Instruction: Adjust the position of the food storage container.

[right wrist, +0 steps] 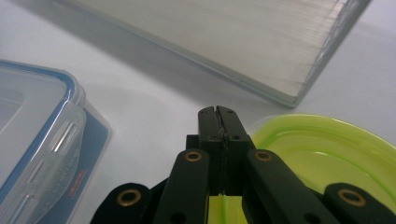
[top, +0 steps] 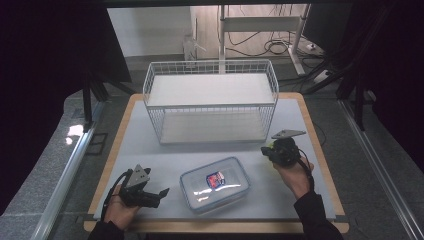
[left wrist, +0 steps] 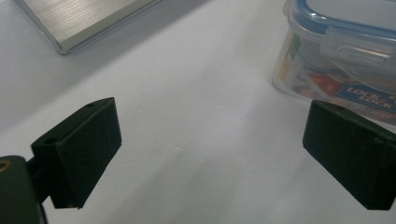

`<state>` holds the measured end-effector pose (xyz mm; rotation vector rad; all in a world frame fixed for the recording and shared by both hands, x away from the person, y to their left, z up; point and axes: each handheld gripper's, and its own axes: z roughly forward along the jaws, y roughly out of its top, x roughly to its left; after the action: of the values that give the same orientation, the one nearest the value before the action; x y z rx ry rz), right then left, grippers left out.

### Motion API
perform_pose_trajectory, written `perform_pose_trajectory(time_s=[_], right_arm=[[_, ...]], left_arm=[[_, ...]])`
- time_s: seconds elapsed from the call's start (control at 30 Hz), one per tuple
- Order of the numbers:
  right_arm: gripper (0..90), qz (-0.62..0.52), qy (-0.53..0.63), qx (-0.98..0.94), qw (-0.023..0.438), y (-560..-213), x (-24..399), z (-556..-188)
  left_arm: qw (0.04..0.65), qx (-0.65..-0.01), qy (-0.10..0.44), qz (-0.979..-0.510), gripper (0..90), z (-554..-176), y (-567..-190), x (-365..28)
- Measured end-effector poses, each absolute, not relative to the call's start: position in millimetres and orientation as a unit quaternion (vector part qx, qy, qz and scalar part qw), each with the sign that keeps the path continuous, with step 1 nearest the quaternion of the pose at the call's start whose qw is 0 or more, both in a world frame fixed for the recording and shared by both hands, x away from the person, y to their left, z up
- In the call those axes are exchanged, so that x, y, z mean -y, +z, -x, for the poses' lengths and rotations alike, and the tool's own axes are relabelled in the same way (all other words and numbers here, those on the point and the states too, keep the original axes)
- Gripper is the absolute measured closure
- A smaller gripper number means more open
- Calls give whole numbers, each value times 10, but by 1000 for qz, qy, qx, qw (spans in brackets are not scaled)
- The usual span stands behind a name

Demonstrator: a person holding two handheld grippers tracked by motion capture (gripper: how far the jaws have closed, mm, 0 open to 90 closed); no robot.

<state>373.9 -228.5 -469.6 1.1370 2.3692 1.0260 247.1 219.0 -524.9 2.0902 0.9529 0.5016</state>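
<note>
Clear plastic box (top: 215, 184), blue-rimmed, lid clipped on; contents unclear. Right gripper (right wrist: 218, 122) pinches green lid (right wrist: 322, 149), partly hidden. Left gripper (left wrist: 210, 161) gapes wide, empty.

From my seat, the open ground is the white mat (top: 150, 150) in front of the wire basket (top: 210, 100): a bare strip runs between the basket's front wall and the clear lidded container (top: 215, 183), wide enough for me to pass a gripper across. The container blocks the middle of the near edge. My left gripper (top: 150, 192) sits just beside its left side, jaws wide apart over bare mat. On the right, my right gripper (top: 272, 150) is low over a green lid (right wrist: 327, 149), with the basket's base close ahead of it.
</note>
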Motion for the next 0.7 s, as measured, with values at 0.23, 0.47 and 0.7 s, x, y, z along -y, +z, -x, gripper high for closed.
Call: perform_pose_trajectory(time_s=[0.23,0.47,0.7], right_arm=[[900,-404,339,-834,164,-4732,2281,-3731],[885,-408,348,-828,163,-4719,2407,-3627],[883,-378,372,-838,128,-4751,2318,-3279]], left_arm=[[388,-375,192,-820,46,-2468,-5245,-2193],[396,-369,169,-824,44,-2442,-5221,-2171],[413,-348,119,-833,251,-2218,-5180,-2015]])
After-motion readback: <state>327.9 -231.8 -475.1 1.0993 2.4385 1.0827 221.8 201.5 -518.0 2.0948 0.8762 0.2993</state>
